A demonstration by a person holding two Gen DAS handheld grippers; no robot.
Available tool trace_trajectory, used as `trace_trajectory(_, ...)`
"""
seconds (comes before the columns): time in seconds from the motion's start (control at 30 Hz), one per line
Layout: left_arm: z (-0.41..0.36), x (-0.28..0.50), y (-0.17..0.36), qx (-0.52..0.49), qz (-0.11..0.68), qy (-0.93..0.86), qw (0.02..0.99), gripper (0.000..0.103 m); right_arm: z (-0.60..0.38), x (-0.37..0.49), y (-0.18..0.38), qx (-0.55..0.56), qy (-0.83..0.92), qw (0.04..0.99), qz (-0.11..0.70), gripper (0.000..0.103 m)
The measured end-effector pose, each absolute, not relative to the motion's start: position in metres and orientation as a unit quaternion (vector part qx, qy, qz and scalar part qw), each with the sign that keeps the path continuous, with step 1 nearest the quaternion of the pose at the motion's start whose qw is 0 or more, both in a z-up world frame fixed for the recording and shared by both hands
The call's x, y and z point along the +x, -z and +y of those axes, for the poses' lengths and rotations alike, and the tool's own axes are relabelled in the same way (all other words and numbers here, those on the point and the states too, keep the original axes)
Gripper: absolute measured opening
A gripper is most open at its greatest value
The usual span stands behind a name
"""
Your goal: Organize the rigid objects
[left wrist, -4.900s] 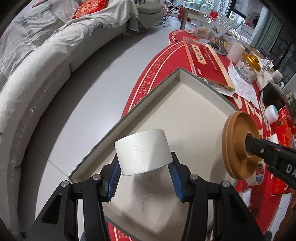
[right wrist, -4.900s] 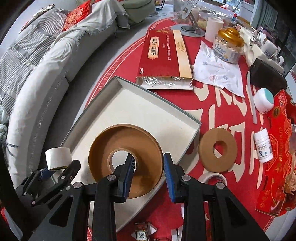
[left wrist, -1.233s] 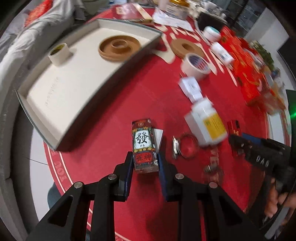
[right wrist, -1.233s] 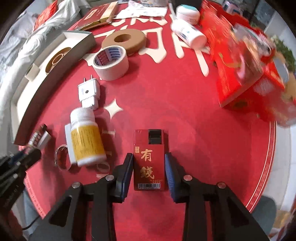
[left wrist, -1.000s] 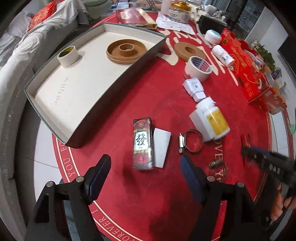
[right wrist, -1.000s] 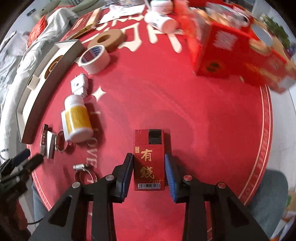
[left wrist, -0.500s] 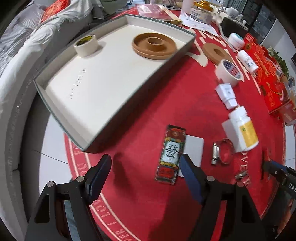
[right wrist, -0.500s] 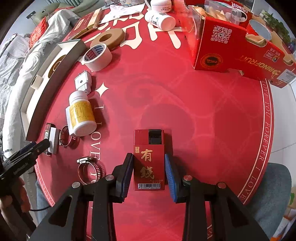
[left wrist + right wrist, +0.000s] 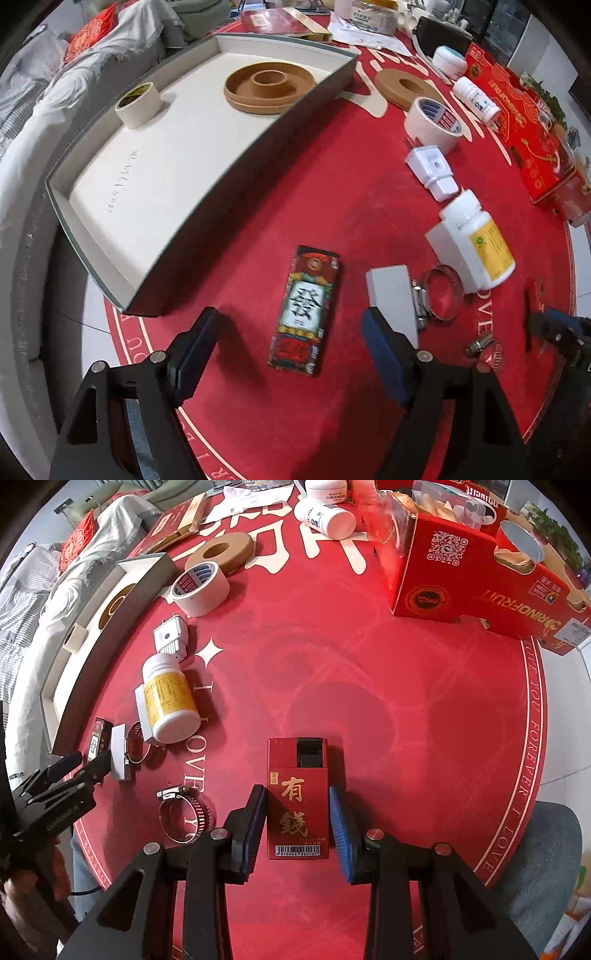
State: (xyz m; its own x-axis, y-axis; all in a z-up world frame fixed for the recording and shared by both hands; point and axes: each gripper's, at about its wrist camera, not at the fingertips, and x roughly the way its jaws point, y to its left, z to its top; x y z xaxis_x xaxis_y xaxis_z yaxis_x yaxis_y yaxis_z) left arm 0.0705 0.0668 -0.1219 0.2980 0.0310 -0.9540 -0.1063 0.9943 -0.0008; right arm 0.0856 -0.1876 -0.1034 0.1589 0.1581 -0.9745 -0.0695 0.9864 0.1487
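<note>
Fingers (image 9: pixel 255 823) seemingly pinch red box (image 9: pixel 297 805), pointing steeply down.

- My desk (image 9: pixel 362 206) is round, under a red cloth with white lettering.
- On it: a shallow grey tray (image 9: pixel 266 133), a decorated playing-card box (image 9: pixel 304 310) with a white block (image 9: pixel 391 295) just beside it, two hose clamps (image 9: pixel 184 814), and a yellow-labelled pill bottle (image 9: pixel 476 240) lying on its side.
- Farther off: a white plug adapter (image 9: pixel 432 171), a white tape roll (image 9: pixel 434 123), a brown disc (image 9: pixel 410 88), and a red fruit carton (image 9: pixel 476 572).
- A red cigarette pack (image 9: pixel 298 797) lies flat near my edge.
</note>
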Motion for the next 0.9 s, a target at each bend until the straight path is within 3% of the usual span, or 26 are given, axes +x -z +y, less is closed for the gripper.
trace_trajectory(0.1,0.07,0.072,0.128,-0.032,0.597,-0.047,0.801,0.103,-0.186,0.087,0.104,0.031,-0.076,0.76,0.645,0.036)
trace_trajectory(0.27,0.069,0.071,0.128,-0.039,0.607,-0.049,0.792,0.102,-0.181,0.087,0.106,0.025,-0.081,0.758,0.647,0.036)
trace_trajectory(0.37,0.056,0.07,0.119,-0.026,0.609,-0.028,0.792,0.079,-0.178,0.086,0.102,0.024,-0.083,0.76,0.644,0.036)
trace_trajectory(0.43,0.044,0.068,0.11,-0.006,0.607,-0.009,0.795,0.026,-0.176,0.083,0.097,0.022,-0.085,0.764,0.639,0.036)
trace_trajectory(0.9,0.033,0.036,0.041,-0.038,0.562,-0.013,0.826,0.025,-0.171,0.075,0.065,0.041,-0.104,0.783,0.612,0.036)
